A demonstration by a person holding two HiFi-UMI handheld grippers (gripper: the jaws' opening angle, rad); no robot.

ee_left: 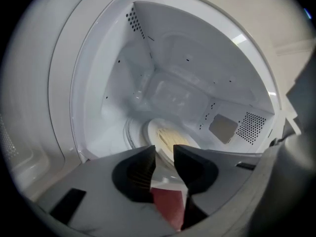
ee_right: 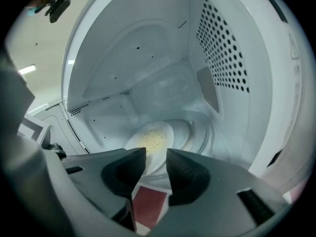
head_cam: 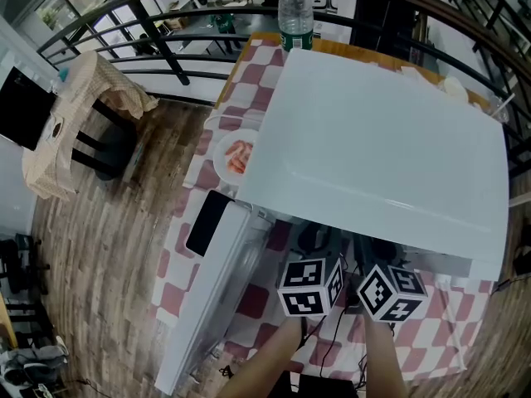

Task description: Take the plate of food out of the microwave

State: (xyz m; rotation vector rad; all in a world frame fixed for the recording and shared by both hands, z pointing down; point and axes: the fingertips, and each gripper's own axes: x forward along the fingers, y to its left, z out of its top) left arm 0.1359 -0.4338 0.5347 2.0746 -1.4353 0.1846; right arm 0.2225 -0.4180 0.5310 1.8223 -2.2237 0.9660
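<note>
Presently, white microwave [head_cam: 382,148] on the checked tablecloth [head_cam: 253,65], door [head_cam: 203,305] swung open to the left, plate of food [ee_left: 170,138] resting on the turntable [ee_right: 196,132] inside, left gripper [ee_left: 164,154] and right gripper [ee_right: 156,158] at the opening, both jaws spread, nothing pinched, plate just beyond the tips.

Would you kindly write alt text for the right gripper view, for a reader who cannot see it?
The right tool, jaws apart with nothing gripped, points into the open white microwave at a plate of yellowish food inside. Vent holes dot the right wall; red cloth shows below the jaws.
</note>
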